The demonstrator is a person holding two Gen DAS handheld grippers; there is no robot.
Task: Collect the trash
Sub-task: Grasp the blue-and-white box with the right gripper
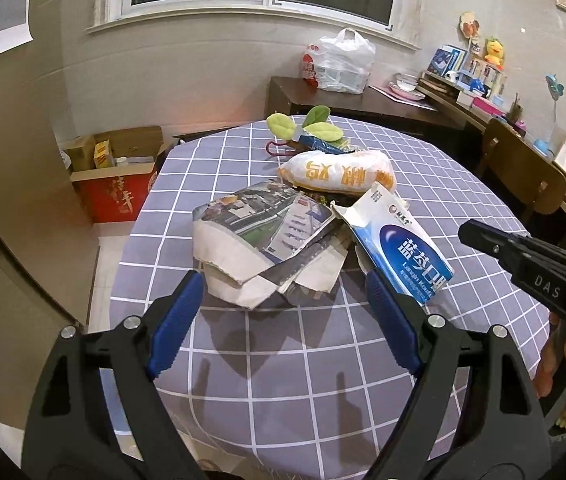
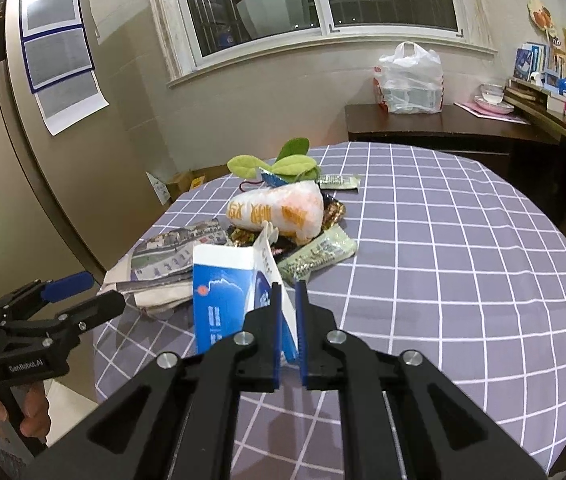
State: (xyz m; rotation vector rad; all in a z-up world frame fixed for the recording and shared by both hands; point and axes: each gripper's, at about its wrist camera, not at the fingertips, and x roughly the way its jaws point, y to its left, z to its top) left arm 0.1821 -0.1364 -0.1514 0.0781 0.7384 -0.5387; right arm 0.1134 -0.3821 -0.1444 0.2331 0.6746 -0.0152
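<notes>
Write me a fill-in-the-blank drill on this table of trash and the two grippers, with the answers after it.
1. The right gripper is shut on the blue and white ____.
2. The left gripper has its jaws ____, and they hold nothing.
3. The folded newspaper lies on a checked ____.
4. The plush leaves behind the white food bag are ____ in colour.

Missing words: carton; open; tablecloth; green
</notes>
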